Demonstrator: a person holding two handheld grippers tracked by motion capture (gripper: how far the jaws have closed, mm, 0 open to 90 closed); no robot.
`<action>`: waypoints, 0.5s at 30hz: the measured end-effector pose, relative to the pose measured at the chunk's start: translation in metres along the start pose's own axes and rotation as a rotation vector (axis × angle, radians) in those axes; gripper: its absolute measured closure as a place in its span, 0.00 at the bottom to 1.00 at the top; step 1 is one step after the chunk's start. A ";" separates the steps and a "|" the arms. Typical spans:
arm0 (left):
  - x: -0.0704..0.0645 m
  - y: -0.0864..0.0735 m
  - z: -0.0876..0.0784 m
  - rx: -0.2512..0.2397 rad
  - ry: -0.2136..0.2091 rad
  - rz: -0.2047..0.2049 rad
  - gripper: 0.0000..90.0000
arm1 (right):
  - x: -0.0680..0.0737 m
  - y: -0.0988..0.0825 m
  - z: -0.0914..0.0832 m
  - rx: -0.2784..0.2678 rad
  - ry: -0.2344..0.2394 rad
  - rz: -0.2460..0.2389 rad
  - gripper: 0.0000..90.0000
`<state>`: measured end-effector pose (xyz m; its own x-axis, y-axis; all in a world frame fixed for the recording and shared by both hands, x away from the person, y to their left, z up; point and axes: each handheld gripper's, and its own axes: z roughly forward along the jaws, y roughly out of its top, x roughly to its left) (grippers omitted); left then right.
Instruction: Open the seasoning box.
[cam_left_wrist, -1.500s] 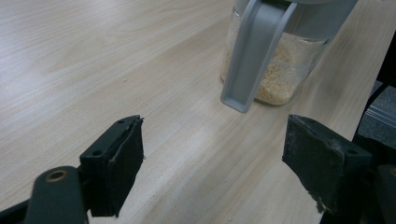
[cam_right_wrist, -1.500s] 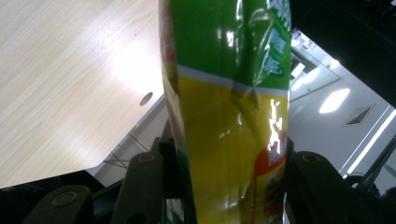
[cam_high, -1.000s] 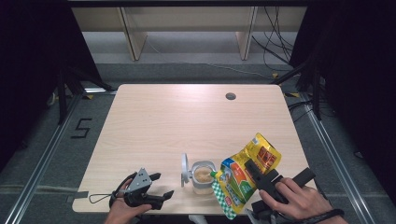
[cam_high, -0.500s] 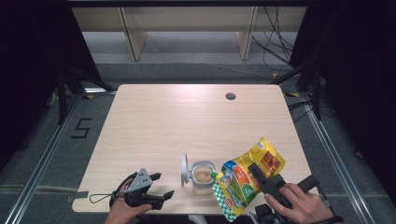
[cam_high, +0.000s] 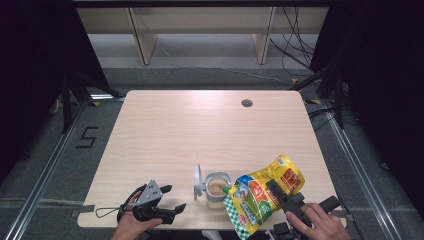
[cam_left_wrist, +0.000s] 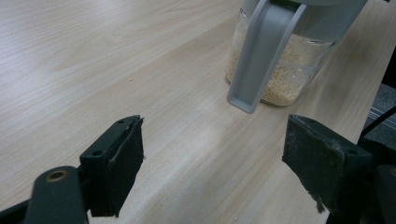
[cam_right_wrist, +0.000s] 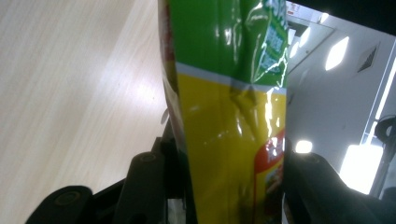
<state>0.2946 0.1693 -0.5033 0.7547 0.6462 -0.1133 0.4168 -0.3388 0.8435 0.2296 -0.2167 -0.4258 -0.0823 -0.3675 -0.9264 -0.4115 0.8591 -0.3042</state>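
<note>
Near the lower middle of the high view, a clear jar with a grey flip lid standing open holds pale grains, and a yellow and green bag is tilted over it, its lower corner right at the jar's mouth. The right gripper, at the lower right of that view, has its jaws closed on the bag's sides about midway; in the right gripper view the bag stands pinched between the two black jaws. The left gripper, at the lower left of the high view, rests on the table with its jaws wide apart and nothing between them; in its own view the jar sits just ahead, unheld. That seems the main risk: with nobody steadying the jar, a nudge from the bag's corner could tip or slide it toward the table's near edge. The foil is also slick and crumpled, so the bag may slip or twist in the grip, and grains could then miss the narrow mouth and scatter on the table.
</note>
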 end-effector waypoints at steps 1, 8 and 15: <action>0.000 0.000 0.000 -0.001 0.001 0.007 0.22 | 0.000 0.000 0.000 -0.010 -0.004 -0.004 0.70; 0.002 0.000 -0.001 0.013 0.014 0.019 0.22 | 0.006 0.003 0.002 -0.032 -0.013 0.060 0.71; 0.002 0.001 -0.001 -0.001 0.006 0.026 0.22 | 0.012 0.004 0.004 -0.041 -0.010 0.147 0.71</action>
<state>0.2956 0.1713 -0.5022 0.7619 0.6416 -0.0882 0.3968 -0.3548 0.8466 0.2310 -0.2165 -0.4390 -0.1357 -0.2350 -0.9625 -0.4326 0.8880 -0.1558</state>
